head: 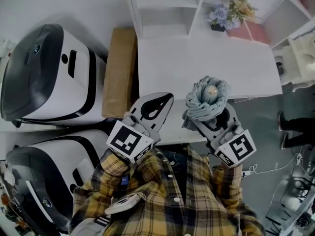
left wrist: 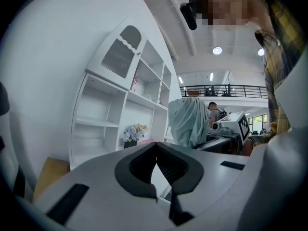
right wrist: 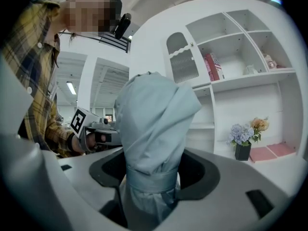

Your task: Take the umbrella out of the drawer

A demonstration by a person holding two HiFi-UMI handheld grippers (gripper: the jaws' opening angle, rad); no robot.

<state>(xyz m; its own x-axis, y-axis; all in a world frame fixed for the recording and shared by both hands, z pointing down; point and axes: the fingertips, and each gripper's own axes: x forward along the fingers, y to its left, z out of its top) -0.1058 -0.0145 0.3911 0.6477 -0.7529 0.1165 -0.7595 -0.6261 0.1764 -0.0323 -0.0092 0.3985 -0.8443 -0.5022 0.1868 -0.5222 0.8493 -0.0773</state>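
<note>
Pale blue folded umbrella (right wrist: 151,124) pinched in your right tongs (right wrist: 153,177), long axis upright, capped tip pointing up, your left tongs (left wrist: 156,147) pressed together, empty.

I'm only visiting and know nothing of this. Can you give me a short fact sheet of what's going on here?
Person: yellow plaid shirt, one tool in each hand
Right tool: clamped on a folded pale-blue umbrella, which stands upright
Left tool: shut, nothing in it
Ahead: white desk
Behind the desk: white shelf unit and a pot of flowers
</note>
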